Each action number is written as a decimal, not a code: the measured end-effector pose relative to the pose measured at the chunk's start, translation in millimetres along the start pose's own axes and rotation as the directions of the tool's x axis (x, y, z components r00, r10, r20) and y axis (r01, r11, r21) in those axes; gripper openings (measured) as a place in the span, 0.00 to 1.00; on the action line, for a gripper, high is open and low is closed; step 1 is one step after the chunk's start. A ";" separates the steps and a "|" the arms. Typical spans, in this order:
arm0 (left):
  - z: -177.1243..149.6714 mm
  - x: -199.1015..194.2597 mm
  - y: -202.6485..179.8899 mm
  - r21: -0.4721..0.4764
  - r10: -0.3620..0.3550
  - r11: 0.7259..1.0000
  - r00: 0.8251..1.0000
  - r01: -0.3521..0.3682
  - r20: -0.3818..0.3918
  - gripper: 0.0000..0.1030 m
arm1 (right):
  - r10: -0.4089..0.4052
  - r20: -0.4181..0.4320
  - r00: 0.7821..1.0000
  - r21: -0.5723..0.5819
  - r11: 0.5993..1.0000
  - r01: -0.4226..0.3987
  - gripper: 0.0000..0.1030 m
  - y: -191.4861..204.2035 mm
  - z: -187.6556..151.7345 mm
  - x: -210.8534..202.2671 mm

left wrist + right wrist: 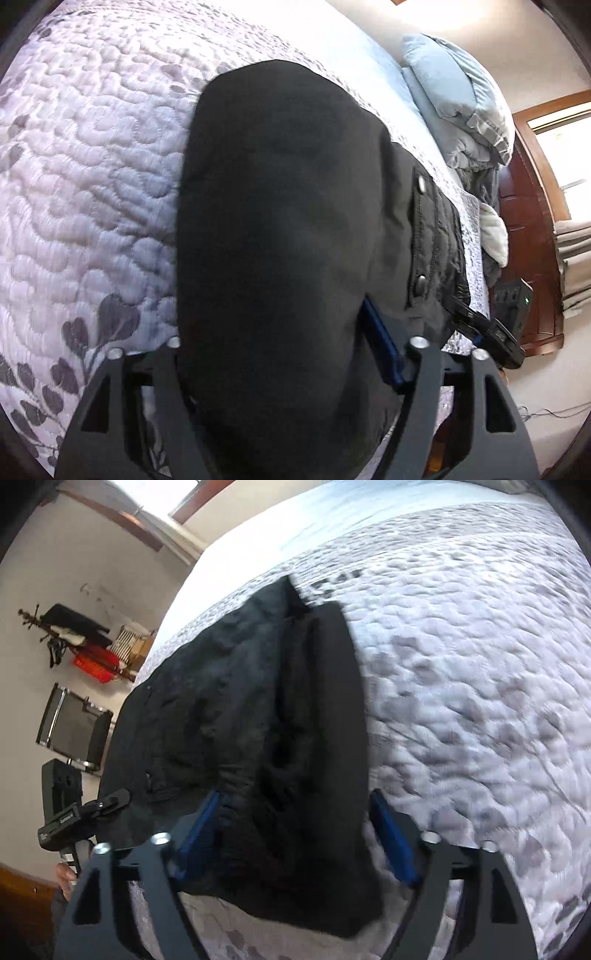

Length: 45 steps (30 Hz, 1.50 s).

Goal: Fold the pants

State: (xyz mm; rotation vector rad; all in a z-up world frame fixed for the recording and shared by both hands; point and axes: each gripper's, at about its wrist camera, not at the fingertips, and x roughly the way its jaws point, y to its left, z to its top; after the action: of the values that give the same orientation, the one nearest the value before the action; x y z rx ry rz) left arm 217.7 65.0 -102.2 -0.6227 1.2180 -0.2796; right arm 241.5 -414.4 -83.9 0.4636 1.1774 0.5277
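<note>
A: Any writing legible?

B: Only a small white label on the black device at 8 o'clock in the right wrist view, on the left gripper (122,799) seen from outside. Too blurred to read.

A: The pants?

B: Black pants (280,229) lie on the quilted floral bedspread (85,177). In the left wrist view the long axis runs from 6 o'clock up to 12; a snap-buttoned pocket flap (421,258) sits at 3 o'clock of the cloth. In the right wrist view the cloth is layered and rumpled, tapering toward 12 o'clock.

A: Left gripper?

B: Released. Jaws spread wide, cloth lying between them; one blue pad (380,350) shows at 5 o'clock, the other is hidden under fabric, so contact there I cannot tell.

A: Right gripper (295,842)?

B: Released too. Both blue pads (391,842) stand apart, the pants' edge between them, the right pad clear of cloth.

A: What does each view add?

B: The left wrist view shows a pale blue pillow (454,92) at 1 o'clock and the other gripper (491,332) at 4. The right wrist view shows a hand (65,877) at 8 o'clock and a red crate (94,664) at 9.
</note>
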 end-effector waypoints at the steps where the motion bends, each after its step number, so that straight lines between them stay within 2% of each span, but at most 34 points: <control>1: -0.9 -1.9 0.5 0.002 0.024 1.000 1.000 -0.024 0.008 0.82 | 0.030 0.006 1.000 0.026 0.999 -0.030 0.83 -6.8 -5.2 -4.4; 3: -4.3 -9.6 3.3 0.008 0.063 0.998 0.998 -0.063 0.031 0.85 | 0.059 0.011 0.998 0.045 0.997 -0.060 0.83 -13.8 -11.9 -8.8; 8: -12.1 -27.8 10.4 -0.021 0.070 0.997 0.995 -0.069 0.064 0.85 | 0.117 0.070 0.991 0.095 0.988 -0.123 0.83 -27.8 -31.2 -24.1; 12: -22.3 -44.0 10.0 -0.021 0.129 0.992 0.987 -0.127 0.100 0.85 | 0.094 0.100 0.991 0.153 0.982 -0.109 0.84 -45.9 -44.8 -37.9; 15: -30.4 -53.2 -7.3 0.019 0.220 0.974 0.966 -0.224 0.132 0.86 | 0.022 0.104 0.994 0.137 0.990 -0.036 0.84 -45.7 -56.5 -54.6; 18: -42.7 -59.5 -24.6 0.068 0.312 0.943 0.935 -0.327 0.167 0.89 | -0.081 0.113 0.990 0.085 0.994 0.071 0.84 -35.1 -68.9 -70.7; 19: -47.3 -60.1 -30.3 0.079 0.354 0.925 0.919 -0.372 0.175 0.89 | -0.112 0.118 0.987 0.073 0.992 0.104 0.84 -26.4 -73.6 -72.6; 20: -51.7 -60.3 -35.8 0.093 0.377 0.913 0.908 -0.398 0.180 0.89 | -0.165 0.124 0.978 0.048 0.986 0.160 0.84 -16.8 -79.0 -76.9; 22: -62.1 -60.0 -45.6 0.122 0.419 0.887 0.888 -0.444 0.187 0.92 | -0.223 0.131 0.966 0.017 0.975 0.223 0.84 -2.0 -85.8 -79.5; 24: -72.4 -61.3 -51.0 0.145 0.439 0.871 0.876 -0.470 0.198 0.92 | -0.284 0.146 0.947 -0.026 0.956 0.291 0.86 19.1 -94.0 -81.3; 27: -89.0 -65.2 -62.6 0.170 0.468 0.844 0.853 -0.509 0.231 0.93 | -0.316 0.158 0.936 -0.040 0.945 0.326 0.91 39.9 -107.3 -84.4; 29: -98.0 -69.4 -68.0 0.168 0.474 0.838 0.846 -0.519 0.245 0.93 | -0.321 0.161 0.933 -0.042 0.943 0.331 0.91 49.6 -114.7 -84.8; 33: -110.9 -78.8 -75.1 0.150 0.459 0.850 0.850 -0.505 0.258 0.93 | -0.365 0.174 0.915 -0.054 0.924 0.379 0.91 71.3 -123.6 -81.9; 38: -120.2 -85.6 -85.2 0.167 0.485 0.826 0.830 -0.538 0.276 0.93 | -0.399 0.188 0.897 -0.103 0.901 0.422 0.91 98.4 -135.2 -83.8; 42: -129.1 -91.1 -91.6 0.180 0.498 0.811 0.818 -0.557 0.288 0.93 | -0.397 0.177 0.900 -0.116 0.900 0.420 0.91 112.3 -142.7 -83.3; 45: -133.4 -95.0 -93.6 0.178 0.491 0.819 0.827 -0.545 0.275 0.93 | -0.374 0.160 0.913 -0.123 0.911 0.395 0.91 120.6 -147.7 -83.7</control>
State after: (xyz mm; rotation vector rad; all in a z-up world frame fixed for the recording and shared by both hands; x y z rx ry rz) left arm 72.8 -0.2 -0.6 -0.0760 1.0717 0.1013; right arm 60.0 -360.4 2.9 0.1231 1.0557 0.2361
